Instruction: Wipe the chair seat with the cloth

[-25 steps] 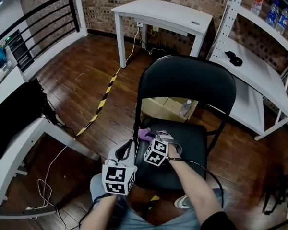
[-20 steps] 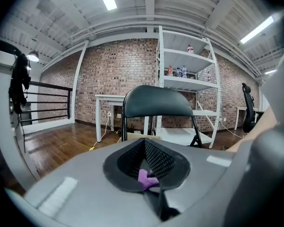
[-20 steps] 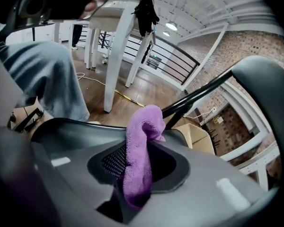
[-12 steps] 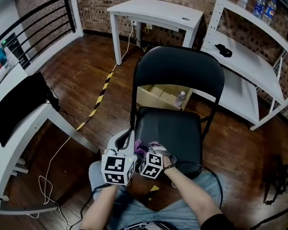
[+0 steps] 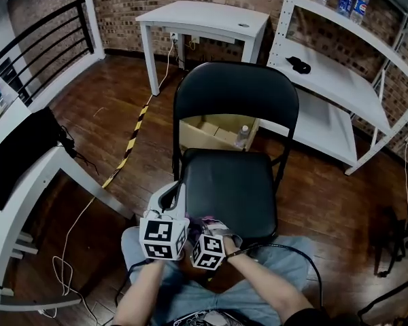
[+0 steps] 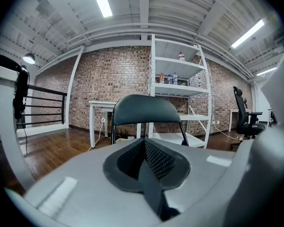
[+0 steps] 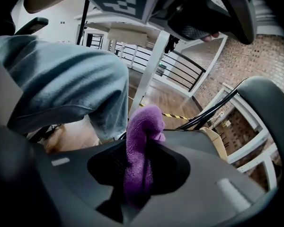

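The black folding chair stands in front of me, its seat (image 5: pixel 228 185) bare and its backrest (image 5: pixel 236 90) upright behind it. My right gripper (image 5: pixel 211 224) hangs at the seat's front edge, shut on the purple cloth (image 5: pixel 207 220). In the right gripper view the purple cloth (image 7: pixel 140 150) is bunched between the shut jaws of the right gripper (image 7: pixel 137 176). My left gripper (image 5: pixel 173 192) sits just left of the seat's front left corner. The left gripper (image 6: pixel 146 167) has its jaws shut on nothing and looks at the chair's backrest (image 6: pixel 142 110).
A cardboard box (image 5: pixel 207 131) with a bottle lies on the floor behind the chair. A white table (image 5: pixel 204 15) stands at the back, white shelving (image 5: pixel 326 80) on the right, a white desk (image 5: pixel 27 182) with a black cloth on the left. My jeans-clad knees (image 5: pixel 285 263) are below the seat.
Both grippers have come back toward me. The right one has drawn the purple cloth from the seat's front left part to its front edge.
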The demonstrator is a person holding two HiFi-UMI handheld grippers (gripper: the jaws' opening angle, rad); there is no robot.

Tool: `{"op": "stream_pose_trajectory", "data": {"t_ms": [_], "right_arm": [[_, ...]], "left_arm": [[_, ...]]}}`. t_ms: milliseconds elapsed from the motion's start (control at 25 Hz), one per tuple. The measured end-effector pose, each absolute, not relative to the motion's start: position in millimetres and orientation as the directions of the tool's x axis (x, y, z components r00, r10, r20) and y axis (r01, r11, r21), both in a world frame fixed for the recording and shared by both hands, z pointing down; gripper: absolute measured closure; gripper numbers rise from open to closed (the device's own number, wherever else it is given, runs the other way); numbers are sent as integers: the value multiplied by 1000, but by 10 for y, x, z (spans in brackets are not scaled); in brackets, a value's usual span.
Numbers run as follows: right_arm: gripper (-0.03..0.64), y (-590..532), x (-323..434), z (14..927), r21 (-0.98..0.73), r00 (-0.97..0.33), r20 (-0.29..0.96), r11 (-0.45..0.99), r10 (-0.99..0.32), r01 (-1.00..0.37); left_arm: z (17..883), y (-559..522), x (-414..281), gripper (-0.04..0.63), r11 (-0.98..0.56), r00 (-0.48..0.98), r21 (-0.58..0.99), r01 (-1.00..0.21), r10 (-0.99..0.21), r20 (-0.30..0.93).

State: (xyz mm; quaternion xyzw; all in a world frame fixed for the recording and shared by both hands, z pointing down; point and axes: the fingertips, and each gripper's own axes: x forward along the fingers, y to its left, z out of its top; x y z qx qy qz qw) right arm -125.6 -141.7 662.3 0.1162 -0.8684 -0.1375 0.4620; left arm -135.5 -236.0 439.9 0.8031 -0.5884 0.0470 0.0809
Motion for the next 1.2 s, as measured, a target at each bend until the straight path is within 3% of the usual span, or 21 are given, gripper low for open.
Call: {"op": "stream_pose_trajectory", "data": {"t_ms": [400,760,1200], "right_arm": [[505,-1923,-1116,6130,407,-602,685,901,-411,-153],[505,-3516,-663,5829,489,-504,657,826,-561,-282],[505,-4627,-451,6350,499,-356,733,814,-579,-297]], "left_arm": [[4315,-2565,-1194,591,-328,334,64,-943,-931,150],[4283,-2942,-1054,590,-345,353,80,-935,-924,143],[4512,-3185,-753,589,-425,432,77,-902,-878,207]]}}
